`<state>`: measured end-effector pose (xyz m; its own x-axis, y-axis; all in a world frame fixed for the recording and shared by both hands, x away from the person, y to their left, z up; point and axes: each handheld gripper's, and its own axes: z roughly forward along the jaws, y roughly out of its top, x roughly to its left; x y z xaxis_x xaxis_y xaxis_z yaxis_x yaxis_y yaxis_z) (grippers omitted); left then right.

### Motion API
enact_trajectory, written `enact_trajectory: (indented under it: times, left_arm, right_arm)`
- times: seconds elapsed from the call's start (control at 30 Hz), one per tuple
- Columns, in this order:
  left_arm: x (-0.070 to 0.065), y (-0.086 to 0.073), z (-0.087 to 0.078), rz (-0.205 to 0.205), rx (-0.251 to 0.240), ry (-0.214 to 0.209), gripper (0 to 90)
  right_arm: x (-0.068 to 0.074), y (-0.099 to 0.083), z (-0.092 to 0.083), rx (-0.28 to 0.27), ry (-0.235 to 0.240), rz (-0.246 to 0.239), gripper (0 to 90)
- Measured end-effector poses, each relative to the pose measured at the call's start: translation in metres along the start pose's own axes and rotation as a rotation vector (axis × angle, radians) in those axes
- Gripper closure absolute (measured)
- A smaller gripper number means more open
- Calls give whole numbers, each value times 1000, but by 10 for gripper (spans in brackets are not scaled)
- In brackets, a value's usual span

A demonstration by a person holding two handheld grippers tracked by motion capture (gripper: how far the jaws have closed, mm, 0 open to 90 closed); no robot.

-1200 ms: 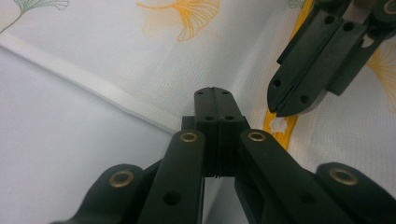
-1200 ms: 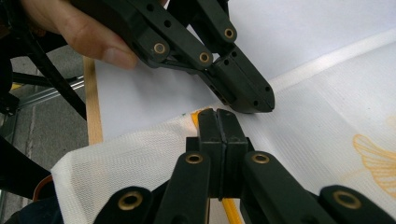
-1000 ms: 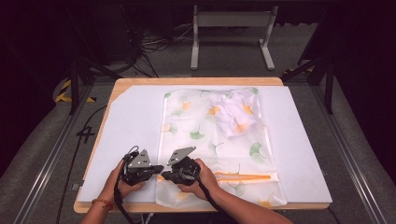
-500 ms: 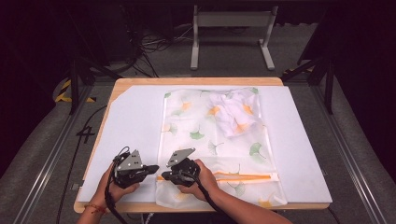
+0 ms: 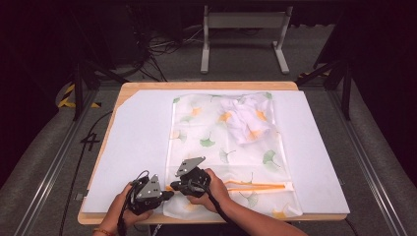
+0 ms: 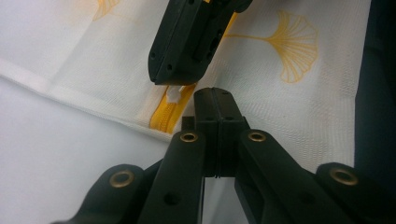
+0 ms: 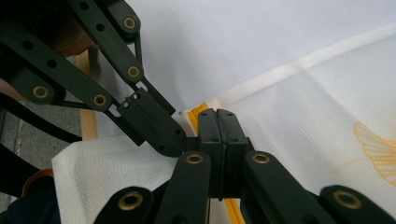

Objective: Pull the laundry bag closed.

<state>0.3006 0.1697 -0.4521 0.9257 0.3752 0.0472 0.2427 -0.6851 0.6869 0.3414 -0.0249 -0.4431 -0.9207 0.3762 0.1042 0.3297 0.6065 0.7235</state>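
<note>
At the lower middle of the high view, two hands hold the left gripper (image 5: 167, 194) and right gripper (image 5: 173, 187) tip to tip at the near-left end of a mesh laundry bag (image 5: 221, 147) printed with ginkgo leaves. The bag lies flat on a white mat (image 5: 137, 147), with a crumpled garment (image 5: 246, 120) inside at its upper right. The left gripper's jaws are pressed together beside the yellow zipper (image 6: 169, 112) and its white pull (image 6: 173, 95). The right gripper's jaws are closed over the zipper; what they pinch is hidden.
</note>
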Motion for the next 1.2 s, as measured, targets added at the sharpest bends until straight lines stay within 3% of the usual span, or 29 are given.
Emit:
enact_trajectory:
  times: [0.07,0.5,0.93,1.2]
  left_arm:
    - [-2,0,0,18,3,11,900]
    - [-1,-5,1,-16,-28,6,900]
    - [0,-5,0,-22,-33,0,900]
    - [1,-6,0,-22,-36,-4,900]
  right_arm:
    - [0,0,0,1,3,1,900]
    - [0,-1,-7,18,-3,-10,900]
    - [-4,-5,-12,48,-11,-9,900]
    - [-8,-12,-24,66,-23,-1,900]
